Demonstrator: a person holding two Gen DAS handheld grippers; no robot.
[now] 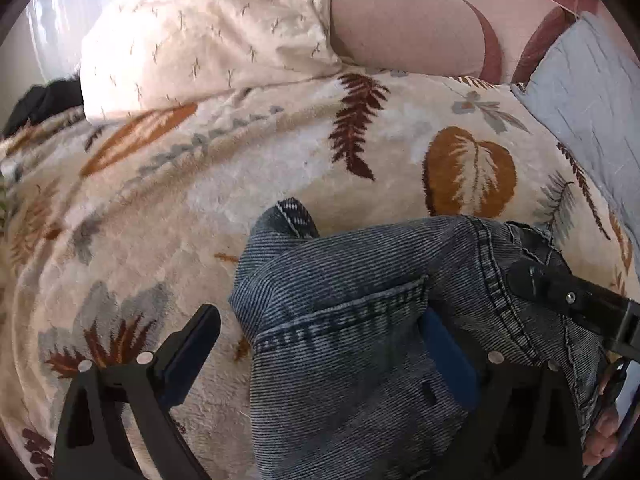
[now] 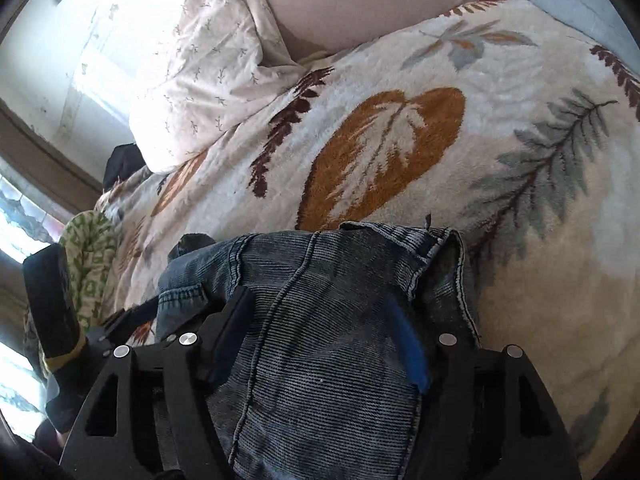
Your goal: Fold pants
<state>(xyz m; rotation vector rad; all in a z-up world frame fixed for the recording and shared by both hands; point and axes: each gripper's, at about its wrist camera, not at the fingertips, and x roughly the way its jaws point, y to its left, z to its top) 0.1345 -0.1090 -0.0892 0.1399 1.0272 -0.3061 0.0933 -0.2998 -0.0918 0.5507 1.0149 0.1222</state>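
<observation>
Pants (image 1: 360, 320) lay bunched on a leaf-patterned blanket (image 1: 200, 208) covering the bed, below a cream pillow (image 1: 192, 40). Their denim ran from the left tool (image 1: 320, 344), spread wide and released with one finger buried in the folds, toward the right tool (image 2: 320, 336), which straddled cloth; whether it gripped could not be told.
</observation>
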